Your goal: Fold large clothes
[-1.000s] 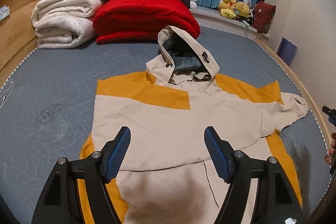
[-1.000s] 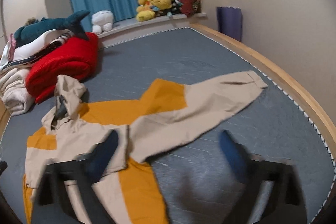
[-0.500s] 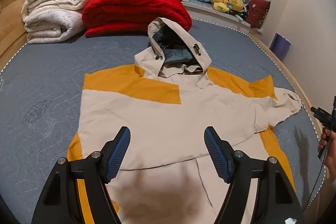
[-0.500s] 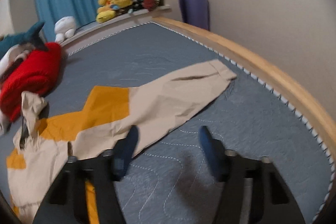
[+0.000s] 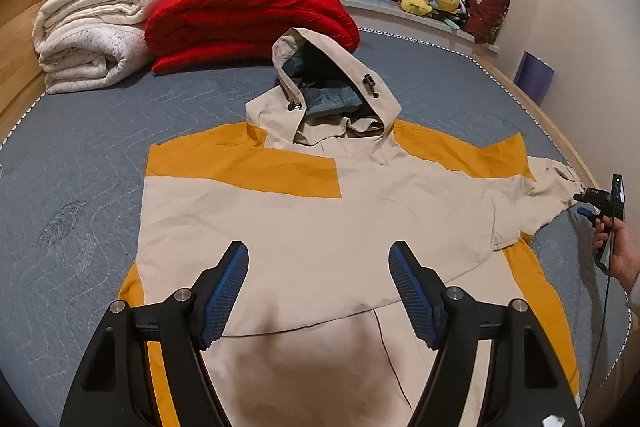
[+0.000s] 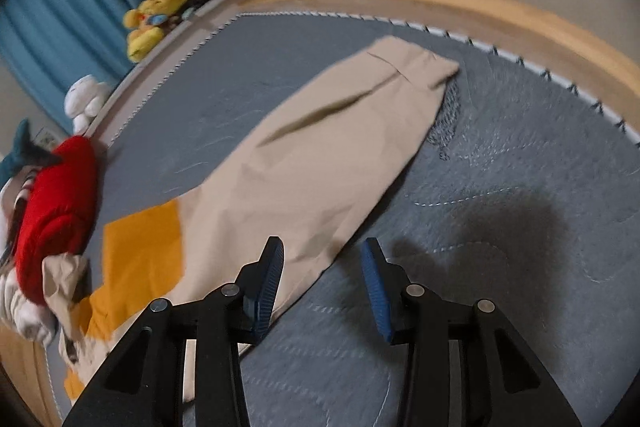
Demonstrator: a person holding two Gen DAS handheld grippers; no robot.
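two open grippers, left gripper [image 5: 319, 287], right gripper [image 6: 322, 285], one jacket [image 5: 320, 219]

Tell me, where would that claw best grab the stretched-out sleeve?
Probably at the cuff, the sleeve's free end. It lies flat on the mattress, so the open right gripper should come in low from the bed-edge side, pinching one layered edge.

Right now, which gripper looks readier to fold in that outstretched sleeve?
Probably the right gripper: its open fingers sit at the edge of the beige sleeve. The left gripper hovers open over the jacket's middle, away from that sleeve.
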